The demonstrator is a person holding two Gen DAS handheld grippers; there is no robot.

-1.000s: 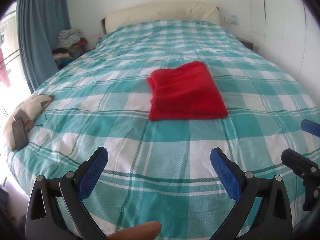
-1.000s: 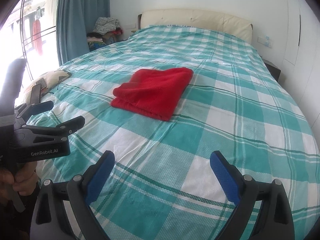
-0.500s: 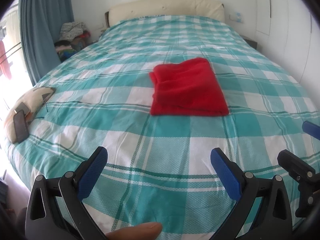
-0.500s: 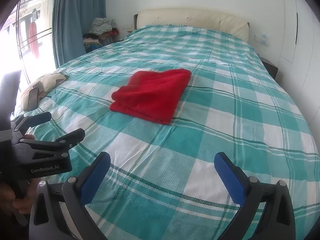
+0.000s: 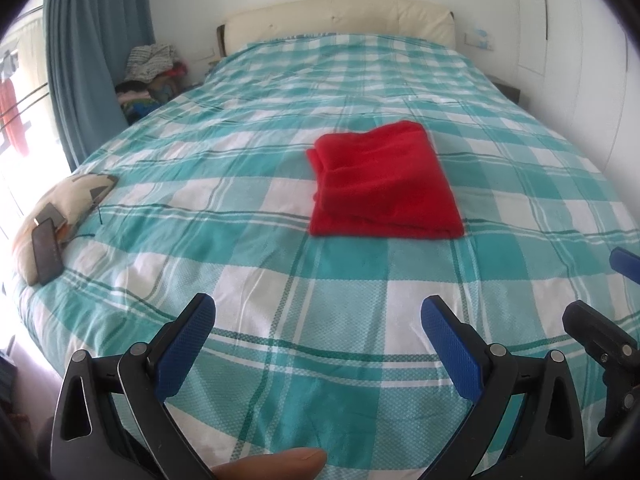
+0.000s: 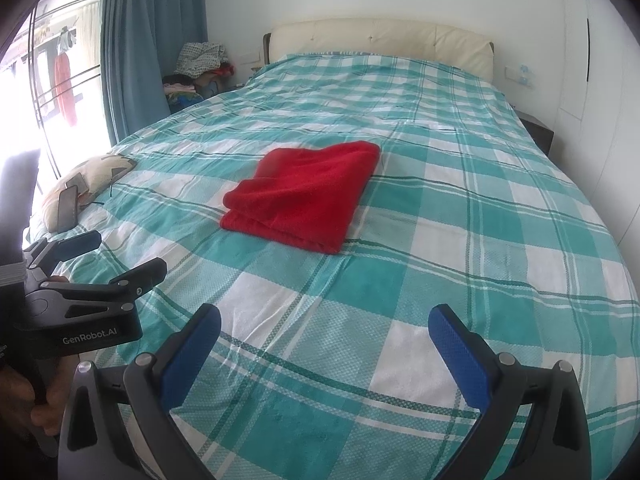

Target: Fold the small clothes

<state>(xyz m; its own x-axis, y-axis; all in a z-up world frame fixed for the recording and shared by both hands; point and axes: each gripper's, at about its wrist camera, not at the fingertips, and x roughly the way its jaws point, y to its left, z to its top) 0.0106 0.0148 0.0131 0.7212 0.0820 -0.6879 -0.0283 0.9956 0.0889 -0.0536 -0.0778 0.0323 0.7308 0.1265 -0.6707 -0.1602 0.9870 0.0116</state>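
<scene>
A red garment (image 5: 384, 184) lies folded into a flat rectangle in the middle of the bed; it also shows in the right wrist view (image 6: 304, 196). My left gripper (image 5: 318, 320) is open and empty, well short of the garment, over the near part of the bed. My right gripper (image 6: 324, 332) is open and empty, also short of the garment. The left gripper shows at the left edge of the right wrist view (image 6: 100, 260). The right gripper's tips show at the right edge of the left wrist view (image 5: 600, 292).
The bed has a teal and white checked cover (image 5: 280, 280) and a cream headboard (image 5: 340, 16). A small cushion with a phone on it (image 5: 52, 220) lies at the left edge. A pile of clothes (image 5: 152, 68) sits by the blue curtain (image 5: 92, 60).
Both grippers have drawn back a little from the bed and tilted, so the folded red garment sits slightly farther off. The garment itself has not moved.
</scene>
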